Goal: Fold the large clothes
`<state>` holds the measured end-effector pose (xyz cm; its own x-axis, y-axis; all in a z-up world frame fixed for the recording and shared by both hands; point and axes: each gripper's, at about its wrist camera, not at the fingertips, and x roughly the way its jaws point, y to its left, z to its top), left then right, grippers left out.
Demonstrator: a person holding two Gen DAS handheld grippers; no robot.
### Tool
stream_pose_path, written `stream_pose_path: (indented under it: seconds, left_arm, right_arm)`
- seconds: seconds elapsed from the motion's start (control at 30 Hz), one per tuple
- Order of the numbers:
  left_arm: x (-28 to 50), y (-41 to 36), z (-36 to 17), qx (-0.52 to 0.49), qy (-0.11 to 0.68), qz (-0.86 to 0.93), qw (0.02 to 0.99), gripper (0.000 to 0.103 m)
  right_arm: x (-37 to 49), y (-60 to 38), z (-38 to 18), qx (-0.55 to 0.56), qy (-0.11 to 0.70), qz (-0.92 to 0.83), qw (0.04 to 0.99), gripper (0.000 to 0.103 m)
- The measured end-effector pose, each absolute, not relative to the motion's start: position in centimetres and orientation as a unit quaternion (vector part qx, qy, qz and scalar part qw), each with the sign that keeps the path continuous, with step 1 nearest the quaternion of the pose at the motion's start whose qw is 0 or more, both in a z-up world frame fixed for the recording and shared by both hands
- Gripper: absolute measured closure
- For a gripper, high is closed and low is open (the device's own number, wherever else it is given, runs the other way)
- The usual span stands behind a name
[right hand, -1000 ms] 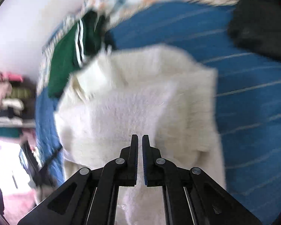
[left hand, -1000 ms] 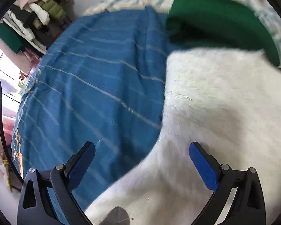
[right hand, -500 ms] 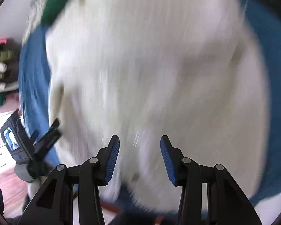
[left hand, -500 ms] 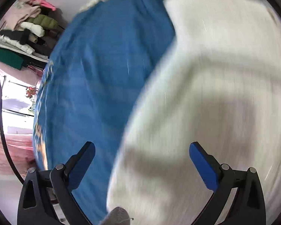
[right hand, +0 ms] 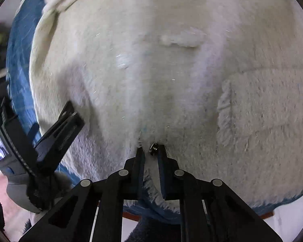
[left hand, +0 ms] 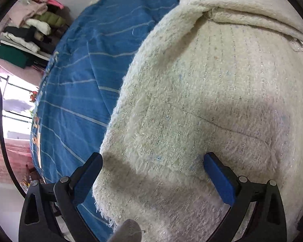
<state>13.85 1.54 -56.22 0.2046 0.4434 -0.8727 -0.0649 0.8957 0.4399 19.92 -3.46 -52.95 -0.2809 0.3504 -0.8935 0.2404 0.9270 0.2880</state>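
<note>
A fuzzy cream-white coat (left hand: 202, 80) lies spread on a blue striped bedspread (left hand: 80, 80) and fills both views. My left gripper (left hand: 152, 157) hangs open over the coat's near left hem corner, with nothing between its pads. In the right wrist view, one of its fingers (right hand: 68, 121) shows at the coat's left edge. My right gripper (right hand: 151, 148) is at the near hem of the coat (right hand: 151, 60). Its jaws are closing, with a pinch of hem fabric between them beside a small metal snap (right hand: 153, 148). The cloth puckers around the tips.
A patch pocket (right hand: 262, 111) sits on the coat to the right of my right gripper. The bed's near edge lies just below both grippers. Shelves of piled clothes (left hand: 30, 30) stand past the bed at the upper left, and a black cable (left hand: 1, 121) hangs by the bright window.
Both grippers have swept from the far part of the coat to its near hem. The right gripper went from shut to open, then narrowed onto the hem. The green garment has left view.
</note>
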Motion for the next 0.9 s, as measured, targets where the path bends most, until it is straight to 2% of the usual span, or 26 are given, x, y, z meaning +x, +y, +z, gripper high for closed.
stream_pose_path:
  seconds: [0.07, 0.13, 0.17, 0.2, 0.27, 0.43, 0.5, 0.6, 0.63, 0.67, 0.77, 0.83, 0.9]
  left_arm:
    - [13.3, 0.6, -55.9, 0.161, 0.598, 0.179, 0.764, 0.0]
    - [13.4, 0.3, -56.0, 0.162, 0.593, 0.195, 0.764, 0.0]
    - [13.5, 0.2, -56.0, 0.162, 0.594, 0.201, 0.762, 0.0]
    - [13.6, 0.1, -56.0, 0.164, 0.596, 0.203, 0.759, 0.0]
    - [14.1, -0.2, -55.8, 0.172, 0.602, 0.215, 0.749, 0.0]
    - [14.2, -1.0, -54.2, 0.154, 0.603, 0.272, 0.733, 0.0]
    - [14.4, -1.6, -53.0, 0.143, 0.601, 0.291, 0.731, 0.0]
    - [14.8, -4.5, -50.4, 0.129, 0.582, 0.312, 0.739, 0.0]
    - [15.2, -6.1, -49.9, 0.13, 0.578, 0.318, 0.74, 0.0]
    - [15.4, -6.9, -49.9, 0.129, 0.578, 0.32, 0.739, 0.0]
    - [16.4, -10.1, -51.7, 0.126, 0.596, 0.329, 0.721, 0.0]
    - [16.7, -12.0, -53.6, 0.138, 0.605, 0.327, 0.712, 0.0]
    - [16.7, -13.6, -55.3, 0.185, 0.606, 0.337, 0.697, 0.0]
  right_arm:
    - [19.8, -3.2, -53.5, 0.171, 0.811, 0.063, 0.555, 0.089]
    - [20.1, -3.6, -53.9, 0.203, 0.819, 0.075, 0.532, 0.081]
    - [20.5, -4.1, -53.5, 0.222, 0.817, 0.086, 0.525, 0.071]
    - [20.9, -4.7, -52.9, 0.23, 0.813, 0.09, 0.527, 0.055]
    - [22.3, -7.2, -50.3, 0.233, 0.79, 0.087, 0.56, 0.042]
    - [26.6, -18.1, -46.4, 0.216, 0.736, 0.021, 0.641, 0.042]
    - [28.8, -22.9, -47.3, 0.207, 0.726, -0.013, 0.656, 0.042]
    - [30.9, -29.3, -51.4, 0.234, 0.723, -0.011, 0.649, 0.042]
    - [31.2, -30.2, -52.9, 0.235, 0.732, -0.002, 0.639, 0.047]
    - [30.9, -31.6, -54.5, 0.215, 0.747, -0.007, 0.629, 0.059]
    - [30.8, -32.0, -54.9, 0.19, 0.757, 0.03, 0.624, 0.063]
    - [30.9, -31.3, -53.5, 0.134, 0.759, 0.047, 0.636, 0.058]
    - [30.5, -31.0, -51.5, 0.098, 0.752, 0.06, 0.649, 0.039]
